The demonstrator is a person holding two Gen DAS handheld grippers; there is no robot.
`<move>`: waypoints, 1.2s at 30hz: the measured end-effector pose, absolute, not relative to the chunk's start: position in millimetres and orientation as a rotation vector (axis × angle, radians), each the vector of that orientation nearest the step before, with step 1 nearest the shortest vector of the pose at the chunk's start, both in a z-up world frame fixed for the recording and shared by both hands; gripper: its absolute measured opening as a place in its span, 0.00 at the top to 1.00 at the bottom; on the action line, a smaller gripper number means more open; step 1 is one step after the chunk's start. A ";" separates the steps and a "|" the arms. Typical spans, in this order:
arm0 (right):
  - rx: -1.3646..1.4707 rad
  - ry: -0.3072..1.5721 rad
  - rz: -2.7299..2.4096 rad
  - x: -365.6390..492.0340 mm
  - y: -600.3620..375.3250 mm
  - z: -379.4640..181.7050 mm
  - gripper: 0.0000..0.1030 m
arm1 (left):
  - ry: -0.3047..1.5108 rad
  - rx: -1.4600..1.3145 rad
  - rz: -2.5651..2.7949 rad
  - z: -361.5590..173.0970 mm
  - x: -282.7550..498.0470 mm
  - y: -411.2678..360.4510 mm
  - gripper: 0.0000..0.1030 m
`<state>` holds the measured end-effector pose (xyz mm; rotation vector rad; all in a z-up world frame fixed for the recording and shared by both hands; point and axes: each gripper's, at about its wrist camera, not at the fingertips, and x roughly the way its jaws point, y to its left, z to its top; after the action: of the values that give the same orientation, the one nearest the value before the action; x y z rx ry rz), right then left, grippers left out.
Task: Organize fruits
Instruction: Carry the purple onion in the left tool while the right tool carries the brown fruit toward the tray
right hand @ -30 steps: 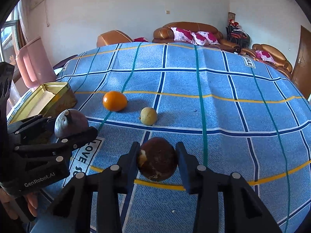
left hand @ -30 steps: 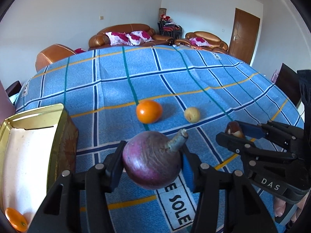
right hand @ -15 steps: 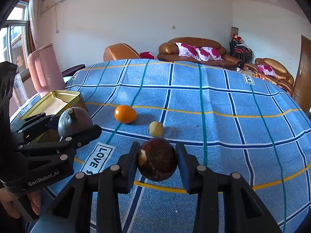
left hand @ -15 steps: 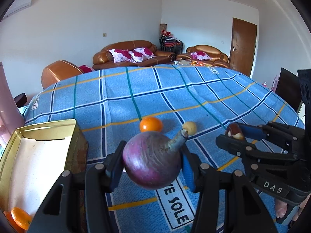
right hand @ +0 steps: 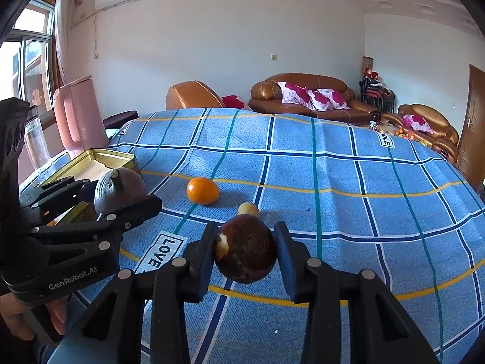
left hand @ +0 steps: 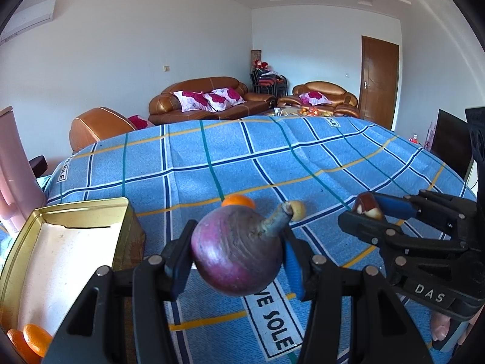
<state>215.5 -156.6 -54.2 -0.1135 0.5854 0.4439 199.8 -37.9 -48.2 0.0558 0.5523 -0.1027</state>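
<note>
A: Low centre of the left wrist view: left hand-held gripper (left hand: 238, 259) clamped on a purple stemmed fruit (left hand: 236, 250), stem tilted upper right. Gold tin (left hand: 78, 212) lies lower left, nearer this hand; two oranges (left hand: 30, 341) inside.

B: Right wrist view: right hand-held gripper (right hand: 245, 254) pinching one brown fruit (right hand: 246, 248). Loose on the blue-checked surface (right hand: 348, 182) beyond: one orange (right hand: 202, 190), one small yellow fruit (right hand: 248, 209). Tin sits far left, past the other gripper.
</note>
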 end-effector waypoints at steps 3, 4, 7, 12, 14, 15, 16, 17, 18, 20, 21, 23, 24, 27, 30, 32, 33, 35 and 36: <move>-0.112 0.573 0.447 213.4 -157.6 -52.9 0.61 | 0.536 0.058 -0.098 -46.8 196.6 -38.0 0.48; -0.112 0.570 0.447 212.9 -157.8 -52.5 0.61 | 0.530 0.057 -0.097 -46.2 195.6 -37.6 0.48; -0.111 0.561 0.446 211.6 -158.4 -51.8 0.61 | 0.515 0.053 -0.091 -44.7 192.8 -35.8 0.48; -0.110 0.539 0.448 207.9 -159.3 -50.2 0.61 | 0.497 0.055 -0.087 -43.1 189.5 -35.7 0.48; -0.111 0.529 0.448 206.2 -159.7 -49.3 0.61 | 0.487 0.059 -0.083 -42.2 187.5 -36.1 0.48; -0.111 0.524 0.448 205.7 -159.4 -49.4 0.61 | 0.484 0.061 -0.082 -42.2 186.6 -36.6 0.48; -0.112 0.521 0.449 205.0 -159.4 -49.1 0.61 | 0.481 0.063 -0.081 -41.9 186.0 -36.7 0.48; -0.113 0.517 0.450 204.5 -159.4 -48.8 0.61 | 0.478 0.065 -0.079 -41.6 185.3 -36.7 0.48; -0.114 0.514 0.450 203.8 -159.4 -48.4 0.61 | 0.475 0.066 -0.079 -41.3 184.7 -36.7 0.48; -0.114 0.508 0.452 203.1 -159.7 -47.9 0.61 | 0.470 0.067 -0.077 -40.8 184.0 -37.2 0.48; -0.114 0.506 0.453 202.4 -160.0 -47.7 0.61 | 0.466 0.067 -0.076 -40.4 183.5 -36.9 0.48; -0.112 0.500 0.453 201.6 -160.9 -47.1 0.61 | 0.460 0.065 -0.074 -39.9 182.8 -36.5 0.48; -0.112 0.497 0.455 201.1 -161.2 -46.9 0.61 | 0.457 0.063 -0.073 -39.7 182.1 -36.3 0.48; -0.113 0.491 0.455 200.1 -161.4 -46.7 0.61 | 0.443 0.059 -0.070 -38.7 179.5 -35.1 0.48; -0.111 0.479 0.457 197.9 -162.1 -45.8 0.61 | 0.434 0.058 -0.069 -38.1 178.3 -34.6 0.48; -0.111 0.472 0.458 196.6 -162.2 -45.1 0.61 | 0.428 0.058 -0.069 -37.7 177.0 -34.7 0.48; -0.111 0.467 0.458 195.5 -162.0 -44.8 0.61 | 0.425 0.058 -0.070 -37.4 176.4 -34.5 0.48; -0.111 0.457 0.458 193.3 -162.4 -44.0 0.61 | 0.416 0.057 -0.068 -36.5 174.9 -34.6 0.48; -0.111 0.450 0.459 192.3 -163.1 -43.6 0.61 | 0.411 0.056 -0.068 -36.2 174.0 -34.2 0.48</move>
<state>192.3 -163.1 -43.6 -0.1106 0.4505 0.4591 174.0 -34.2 -36.1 0.0559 0.4106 -0.0677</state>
